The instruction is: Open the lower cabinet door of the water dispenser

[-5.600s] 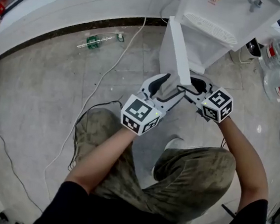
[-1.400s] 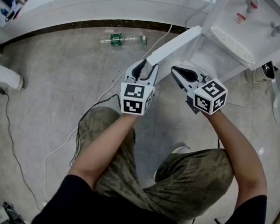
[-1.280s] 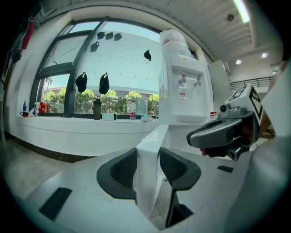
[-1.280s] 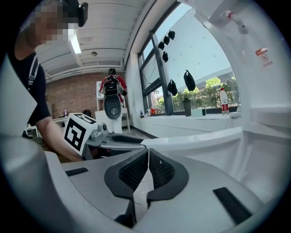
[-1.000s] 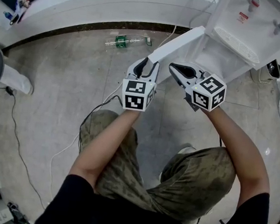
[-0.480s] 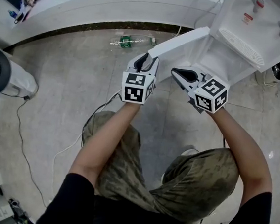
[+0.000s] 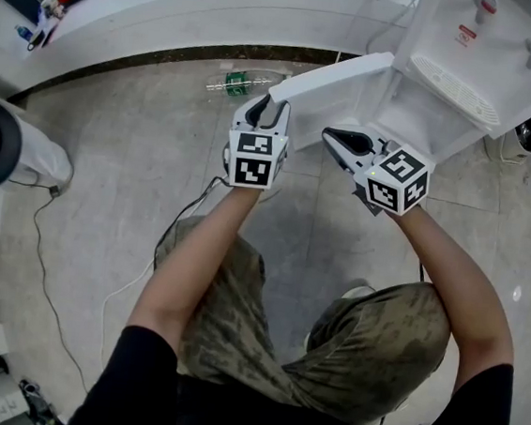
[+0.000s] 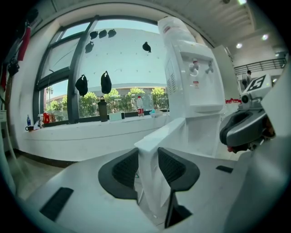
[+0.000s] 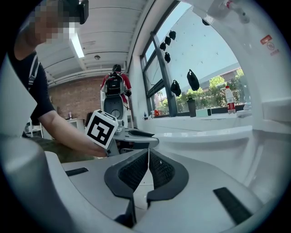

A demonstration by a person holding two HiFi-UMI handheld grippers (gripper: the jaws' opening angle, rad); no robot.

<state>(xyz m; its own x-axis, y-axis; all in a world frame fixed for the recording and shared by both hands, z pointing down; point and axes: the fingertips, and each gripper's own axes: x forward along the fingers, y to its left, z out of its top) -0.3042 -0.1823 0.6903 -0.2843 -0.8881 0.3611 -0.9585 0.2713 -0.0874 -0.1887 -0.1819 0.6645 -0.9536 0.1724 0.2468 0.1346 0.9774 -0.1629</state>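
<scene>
The lower cabinet door [image 7: 332, 77] of the water dispenser [image 7: 471, 49] stood swung wide open, reaching in the head view from the cabinet at one o'clock out toward ten o'clock. The left gripper [image 7: 265, 105] pinched its free edge, its jaws having just been closing with that white edge between the pads. The right gripper [image 7: 337, 137], at three o'clock of the left one and apart from it, had its jaws pressed together on nothing before the open cabinet, while a plastic bottle [image 7: 237, 79] lay on the floor [image 7: 107, 190] at eleven o'clock of the left gripper.
</scene>
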